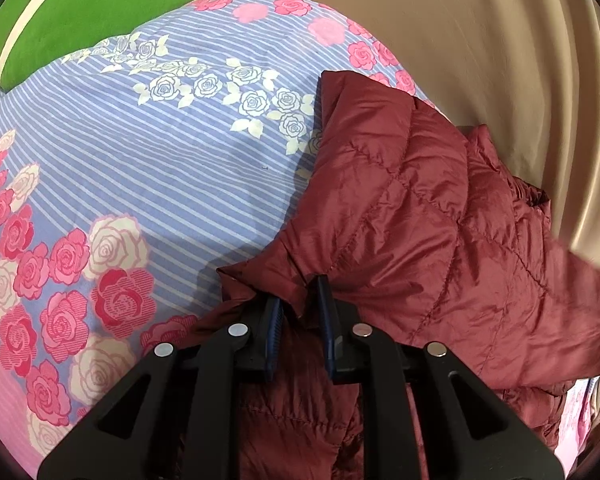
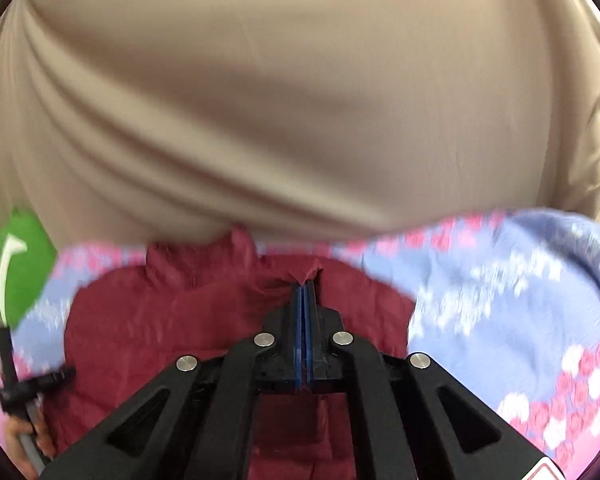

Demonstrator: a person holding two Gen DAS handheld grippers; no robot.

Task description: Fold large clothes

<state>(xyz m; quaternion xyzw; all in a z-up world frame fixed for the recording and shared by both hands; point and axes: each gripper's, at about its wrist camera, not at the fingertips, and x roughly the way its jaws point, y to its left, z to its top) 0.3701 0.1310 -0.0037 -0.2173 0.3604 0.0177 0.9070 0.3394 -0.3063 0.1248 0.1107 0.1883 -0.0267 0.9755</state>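
Right wrist view blurred: right claw (image 2: 305,285) clenched on maroon jacket (image 2: 228,320) fold; left claw (image 1: 300,296) pinches hem.

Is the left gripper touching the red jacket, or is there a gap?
Touching. In the left wrist view, the left gripper has a fold of the red jacket pinched between its fingers, with the fabric pressed against both pads.

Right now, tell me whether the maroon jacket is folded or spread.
Partly folded: the maroon jacket lies doubled over itself on the floral bedsheet, still rumpled.
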